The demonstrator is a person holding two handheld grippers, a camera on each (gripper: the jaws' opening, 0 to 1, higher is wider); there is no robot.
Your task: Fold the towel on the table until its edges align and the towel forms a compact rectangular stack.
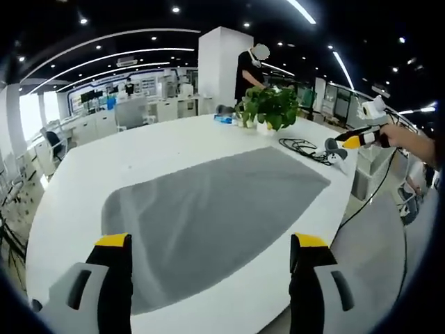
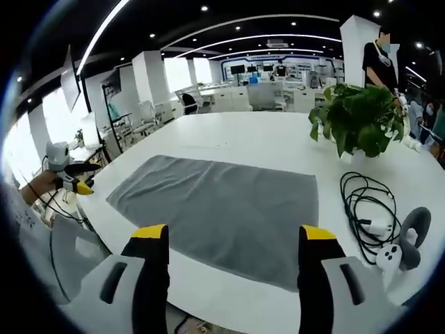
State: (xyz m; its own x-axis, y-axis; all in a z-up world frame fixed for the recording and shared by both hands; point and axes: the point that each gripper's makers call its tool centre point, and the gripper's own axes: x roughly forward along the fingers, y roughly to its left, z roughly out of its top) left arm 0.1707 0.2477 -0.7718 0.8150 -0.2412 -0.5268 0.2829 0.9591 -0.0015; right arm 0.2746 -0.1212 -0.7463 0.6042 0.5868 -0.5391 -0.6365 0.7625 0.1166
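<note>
Towel (image 1: 208,223) folding has us holding one hand-held gripper in each hand above the near edges of a white surface (image 1: 90,174). Our left hand-held gripper (image 1: 212,254) has its yellow-tipped jaws spread wide with nothing between them, hovering over the near edge of the towel. Our right hand-held gripper (image 2: 233,243) is likewise wide open and holds nothing, raised above the opposite long edge of the towel (image 2: 222,209). Each one shows up small in the other's view: the right one (image 1: 348,141) beyond the far corner of the surface with our hand (image 1: 400,133) behind it, the left one (image 2: 82,186) off the edge at the side; we cannot tell the jaw gap from those small glimpses. The grey towel lies flat and fully spread, unfolded, in the middle of the surface, touching neither gripper. Farther out, a potted plant (image 2: 358,122) stands near one end of the surface, and between it and the towel lies a coiled black cable (image 2: 365,202) beside a white and grey controller (image 2: 403,243). A person (image 1: 249,69) in dark clothes stands behind the plant by a white pillar (image 1: 219,66), with office desks beyond.
</note>
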